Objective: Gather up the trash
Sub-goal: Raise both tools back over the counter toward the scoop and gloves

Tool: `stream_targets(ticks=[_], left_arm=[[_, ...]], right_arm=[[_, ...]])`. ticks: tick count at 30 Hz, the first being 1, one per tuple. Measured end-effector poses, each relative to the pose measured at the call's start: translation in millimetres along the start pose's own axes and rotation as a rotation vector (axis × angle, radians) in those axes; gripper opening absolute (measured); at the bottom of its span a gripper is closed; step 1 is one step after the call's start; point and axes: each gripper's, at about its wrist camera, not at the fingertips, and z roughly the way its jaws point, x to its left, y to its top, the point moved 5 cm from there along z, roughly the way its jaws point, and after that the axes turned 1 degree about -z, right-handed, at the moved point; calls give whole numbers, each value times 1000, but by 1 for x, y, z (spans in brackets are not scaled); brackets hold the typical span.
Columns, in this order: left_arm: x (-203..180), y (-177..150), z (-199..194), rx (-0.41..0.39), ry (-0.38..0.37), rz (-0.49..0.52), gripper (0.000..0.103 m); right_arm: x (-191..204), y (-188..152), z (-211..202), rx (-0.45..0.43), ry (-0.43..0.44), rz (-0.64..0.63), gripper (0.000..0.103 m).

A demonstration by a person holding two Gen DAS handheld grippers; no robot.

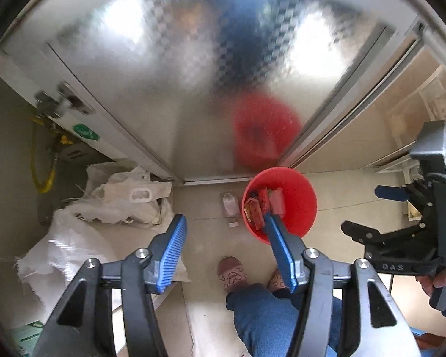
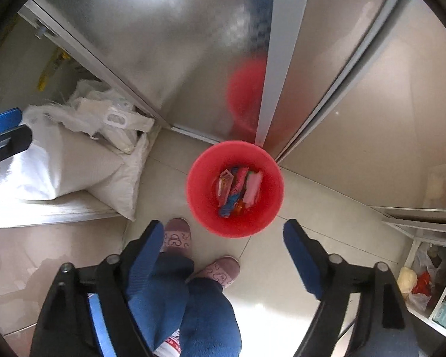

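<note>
Both claws, left (image 1: 224, 232) and right (image 2: 223, 235), gape with nothing held. The red bin (image 2: 235, 190) of wrappers (image 2: 238, 190) sits on the floor beyond them, near the metal door (image 2: 163, 44).

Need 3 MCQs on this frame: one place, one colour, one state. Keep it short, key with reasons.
1. Where does the small clear bottle lie?
A. inside the bucket
B. on the floor left of the bucket
C. on the white sacks

2. What colour is the bucket?
A. red
B. green
C. grey

3. How do the jaws of the left hand-held gripper and the right hand-held gripper stand?
A. both shut on wrappers
B. left shut, right open
C. both open and empty

Key: 1 B, the left wrist view shows it flat on the tiles beside the bucket's left rim. 2 A, the rim and wall are red in both views, with wrappers inside. 3 C, each view shows a wide gap between the blue pads with nothing held.
</note>
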Motion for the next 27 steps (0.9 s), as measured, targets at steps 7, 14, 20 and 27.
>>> stream_targets(ticks=[7,14,20,27], left_arm=[[-3,14,-82,-45,-2,8,62],[-6,32,-167,-119,-1,23,73],[-2,56,-214,-183,32,41,85],[26,108,-236,-253,48,35,89]], right_arm=[[16,4,-88,-77,25,6,84],[35,25,-176,-191,49,-8,84],[40,55,-221,-286,47,-16,84],[44,107,-252,-378,20,-16,84]])
